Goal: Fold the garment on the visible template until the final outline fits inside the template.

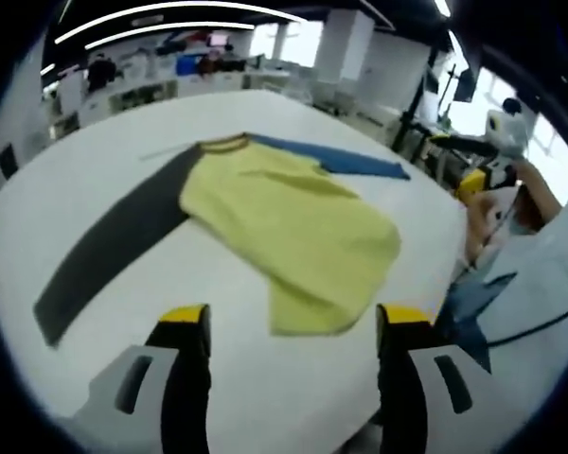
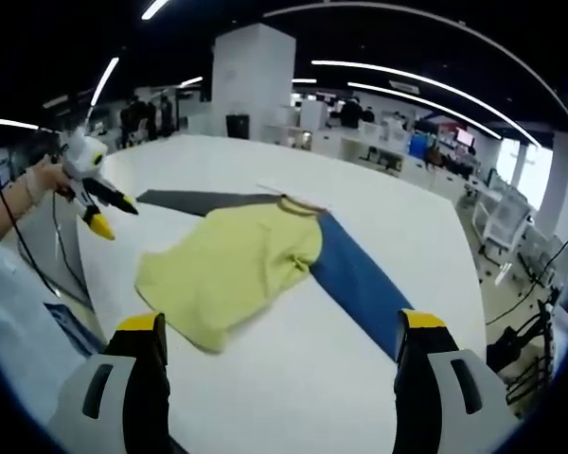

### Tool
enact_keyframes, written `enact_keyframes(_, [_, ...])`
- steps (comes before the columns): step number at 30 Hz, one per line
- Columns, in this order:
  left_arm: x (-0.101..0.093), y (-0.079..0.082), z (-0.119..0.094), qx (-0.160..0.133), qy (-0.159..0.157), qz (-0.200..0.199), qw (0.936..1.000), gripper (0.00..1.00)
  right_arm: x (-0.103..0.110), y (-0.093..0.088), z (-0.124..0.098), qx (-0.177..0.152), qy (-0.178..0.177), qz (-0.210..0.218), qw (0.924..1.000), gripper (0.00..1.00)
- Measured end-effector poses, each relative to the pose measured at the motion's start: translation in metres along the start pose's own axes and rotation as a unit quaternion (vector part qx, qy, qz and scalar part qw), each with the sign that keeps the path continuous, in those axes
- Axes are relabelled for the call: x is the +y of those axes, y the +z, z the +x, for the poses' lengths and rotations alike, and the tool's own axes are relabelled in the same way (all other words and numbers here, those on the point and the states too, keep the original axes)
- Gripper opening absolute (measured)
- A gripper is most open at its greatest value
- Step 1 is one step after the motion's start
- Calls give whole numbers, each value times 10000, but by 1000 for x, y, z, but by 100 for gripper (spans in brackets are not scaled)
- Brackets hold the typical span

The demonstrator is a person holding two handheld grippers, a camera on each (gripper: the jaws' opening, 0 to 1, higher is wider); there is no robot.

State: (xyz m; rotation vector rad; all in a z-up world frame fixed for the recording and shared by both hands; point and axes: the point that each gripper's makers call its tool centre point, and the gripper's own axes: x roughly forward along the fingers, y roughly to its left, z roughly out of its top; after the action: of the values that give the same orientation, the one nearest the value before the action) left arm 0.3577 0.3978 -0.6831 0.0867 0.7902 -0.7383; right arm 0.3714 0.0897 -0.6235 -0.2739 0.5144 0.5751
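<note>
The shirt [image 1: 284, 227] lies flat on the white table [image 1: 95, 142], sleeves spread. Both grippers, left [image 1: 293, 326] and right [image 2: 282, 336], hover with fingers released, empty. Fabric is likely soft, light; grasp at sleeve ends or hem.

A: Where does the left gripper view look from?
B: Above the white surface [image 1: 95, 189], slightly back, facing the garment [image 1: 284, 222].
A: The right gripper view?
B: The opposite side, similarly near; both share the garment [image 2: 232, 265] and surface [image 2: 426, 227].
</note>
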Motion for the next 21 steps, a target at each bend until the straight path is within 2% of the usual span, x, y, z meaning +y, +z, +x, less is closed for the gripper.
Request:
enact_keyframes(10, [1, -4, 9, 40, -37, -165, 9998, 57, 2, -2, 2, 35, 41, 19, 10000, 100])
enact_keyframes(14, [4, -15, 16, 235, -20, -200, 9995, 51, -1, -2, 2, 28, 21, 31, 10000, 100])
enact_keyframes(21, [3, -19, 22, 176, -112, -406, 9990, 45, -2, -3, 2, 38, 8, 33, 10000, 100])
